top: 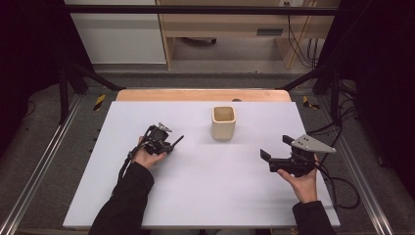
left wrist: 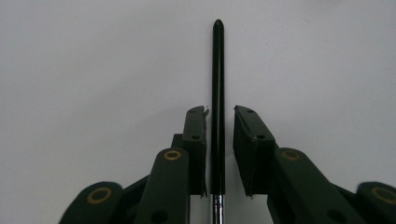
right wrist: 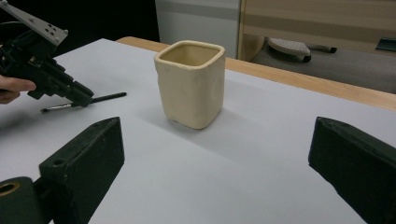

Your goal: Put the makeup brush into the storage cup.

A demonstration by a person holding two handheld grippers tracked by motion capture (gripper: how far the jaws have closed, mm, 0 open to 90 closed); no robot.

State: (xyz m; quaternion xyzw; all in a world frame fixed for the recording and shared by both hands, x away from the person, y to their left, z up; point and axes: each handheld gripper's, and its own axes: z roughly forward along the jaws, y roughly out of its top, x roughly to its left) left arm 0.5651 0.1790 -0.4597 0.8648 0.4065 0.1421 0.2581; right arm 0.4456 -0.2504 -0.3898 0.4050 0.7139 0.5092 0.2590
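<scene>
The left gripper (left wrist: 219, 121) has its jaws narrow around a brush (left wrist: 217, 93), the left pad touching the handle and a thin gap at the right, so not yet clamped. The brush lies flat on the table (top: 205, 191), left of the cup (top: 223, 122) and apart from it. It looks light, stiff and slick, likely to roll; mid-handle seems the best hold. It is thin and black with a rounded tip and a metal ferrule. The right gripper (right wrist: 215, 163) hovers with jaws wide, facing the cream, square-mouthed, upright cup.
</scene>
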